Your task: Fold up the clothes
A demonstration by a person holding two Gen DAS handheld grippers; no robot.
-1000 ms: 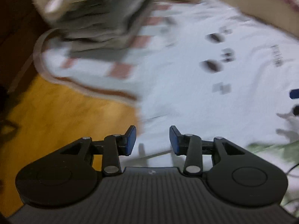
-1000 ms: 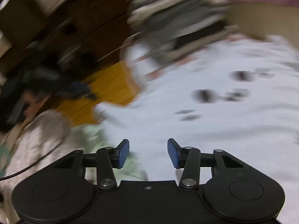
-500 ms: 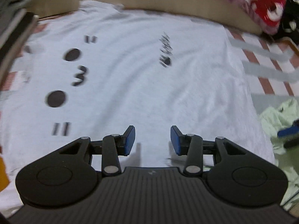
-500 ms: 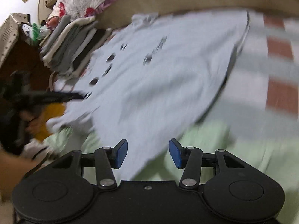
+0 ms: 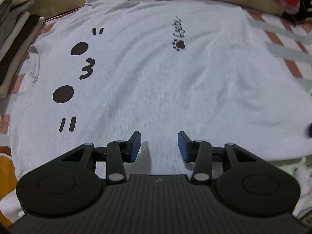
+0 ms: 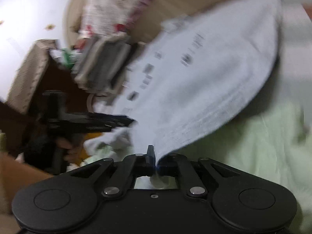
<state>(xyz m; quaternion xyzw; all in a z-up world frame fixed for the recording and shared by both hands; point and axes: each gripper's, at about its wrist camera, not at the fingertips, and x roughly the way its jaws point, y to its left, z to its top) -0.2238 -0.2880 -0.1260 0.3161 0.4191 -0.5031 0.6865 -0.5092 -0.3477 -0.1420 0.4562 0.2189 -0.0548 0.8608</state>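
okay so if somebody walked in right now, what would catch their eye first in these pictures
The white T-shirt spread flat, with its black cat-face print at the left of the left wrist view. Next, the right gripper shut on the shirt's edge, while the left gripper hangs open above the cloth.

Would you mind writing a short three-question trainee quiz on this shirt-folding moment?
1. True or false: the left gripper is open above the white T-shirt.
2. The right gripper is: A open; B shut on the white T-shirt; C out of view.
3. Fill in: the stack of folded clothes lies beside the shirt's ____ end.

Key: 1 true; 2 B; 3 collar.
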